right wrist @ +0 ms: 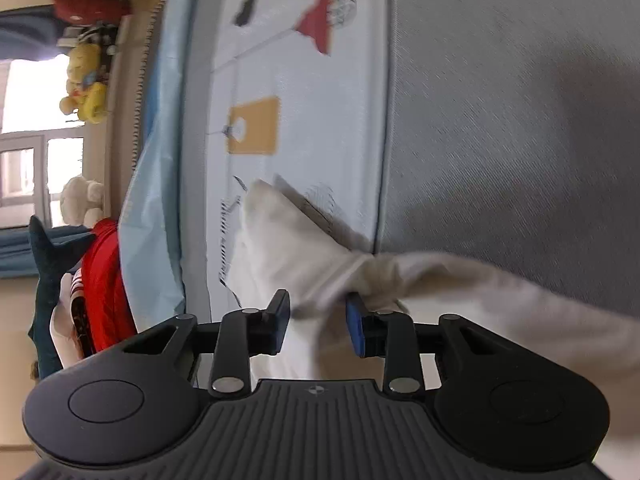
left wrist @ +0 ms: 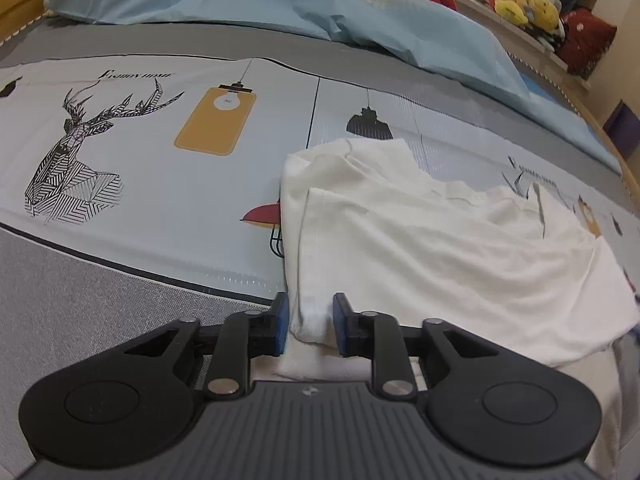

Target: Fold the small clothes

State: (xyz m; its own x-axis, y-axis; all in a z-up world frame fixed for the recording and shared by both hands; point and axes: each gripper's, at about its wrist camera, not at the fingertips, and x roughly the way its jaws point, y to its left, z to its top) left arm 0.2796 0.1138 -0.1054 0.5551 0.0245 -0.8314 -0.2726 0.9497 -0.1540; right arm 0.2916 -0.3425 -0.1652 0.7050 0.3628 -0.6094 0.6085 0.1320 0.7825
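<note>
One bed: the printed bedcover (left wrist: 168,168) carries everything, with a blue quilt (left wrist: 320,16) bunched at its far side.
One garment: a white cloth (left wrist: 420,248), partly folded, lies on the bedcover's near edge; no second garment shows.
Handling: probably light, limp and soft (it creases and sags freely), not fragile; thin layers could slide apart.
Where to hold: likely at corners or hems, pinching all layers together.
Two grippers: the left gripper (left wrist: 310,322) has its blue pads closed on the cloth's near folded corner; the right gripper (right wrist: 318,322) pinches a bunched edge of the cloth (right wrist: 304,256) between its pads, its free end draping off to the right.
</note>
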